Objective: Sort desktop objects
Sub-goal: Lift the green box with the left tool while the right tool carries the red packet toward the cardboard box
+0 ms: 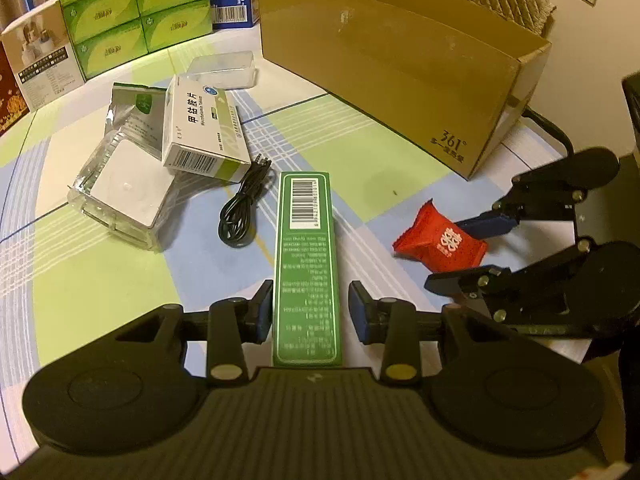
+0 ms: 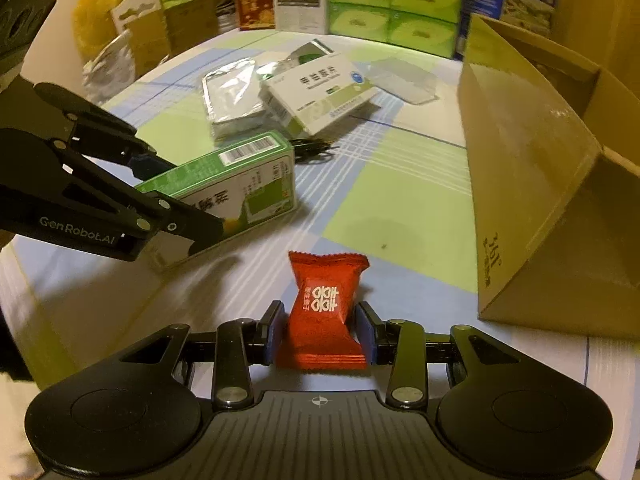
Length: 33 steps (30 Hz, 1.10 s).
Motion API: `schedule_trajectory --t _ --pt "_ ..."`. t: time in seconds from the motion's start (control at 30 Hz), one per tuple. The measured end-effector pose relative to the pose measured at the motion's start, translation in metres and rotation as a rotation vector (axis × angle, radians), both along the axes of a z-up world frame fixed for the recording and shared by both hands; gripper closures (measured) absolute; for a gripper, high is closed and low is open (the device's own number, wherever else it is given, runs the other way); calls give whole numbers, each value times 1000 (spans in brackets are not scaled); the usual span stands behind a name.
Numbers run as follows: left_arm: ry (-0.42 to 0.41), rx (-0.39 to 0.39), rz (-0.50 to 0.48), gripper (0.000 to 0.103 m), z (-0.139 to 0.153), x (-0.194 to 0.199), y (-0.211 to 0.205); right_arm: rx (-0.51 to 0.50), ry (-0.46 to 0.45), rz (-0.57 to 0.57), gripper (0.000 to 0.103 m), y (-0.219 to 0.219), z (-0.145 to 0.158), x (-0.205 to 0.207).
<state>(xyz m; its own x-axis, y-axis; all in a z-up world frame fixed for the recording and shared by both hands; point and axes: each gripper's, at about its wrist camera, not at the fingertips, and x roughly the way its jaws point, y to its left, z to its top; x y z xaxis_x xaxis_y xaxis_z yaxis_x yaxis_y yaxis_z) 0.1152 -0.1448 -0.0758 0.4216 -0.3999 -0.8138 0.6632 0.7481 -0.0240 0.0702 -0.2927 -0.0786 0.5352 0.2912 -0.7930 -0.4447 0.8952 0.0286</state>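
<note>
Left gripper [image 1: 310, 312]: fingers narrow, straddling the green box [image 1: 306, 264], small gaps either side, no pad contact. Right gripper [image 2: 320, 332]: fingers narrow around the red candy [image 2: 326, 312], pads just beside it; contact unclear. Both pitched down at the surface [image 1: 100, 280]. Box and candy lie on it, near the carton [image 1: 400, 72].

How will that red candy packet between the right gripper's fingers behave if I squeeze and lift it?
The red candy packet looks like thin crimped film, so it would probably crumple and feel light. Its glossy wrap may slip between the right gripper pads. Lying flat on the tablecloth, it seems unlikely to roll.
</note>
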Motion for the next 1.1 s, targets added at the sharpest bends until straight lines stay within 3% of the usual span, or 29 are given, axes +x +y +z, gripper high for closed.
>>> schedule_trajectory --t 0.2,0.7,1.1 --pt "12 6 14 75 0 9 -3 19 1 -73 78 -1 2 -1" --pt "5 -23 98 78 17 -15 6 78 -24 -180 79 -16 29 -31" --pt "-18 -42 85 78 39 -44 -7 91 -68 -237 79 -36 52 -51"
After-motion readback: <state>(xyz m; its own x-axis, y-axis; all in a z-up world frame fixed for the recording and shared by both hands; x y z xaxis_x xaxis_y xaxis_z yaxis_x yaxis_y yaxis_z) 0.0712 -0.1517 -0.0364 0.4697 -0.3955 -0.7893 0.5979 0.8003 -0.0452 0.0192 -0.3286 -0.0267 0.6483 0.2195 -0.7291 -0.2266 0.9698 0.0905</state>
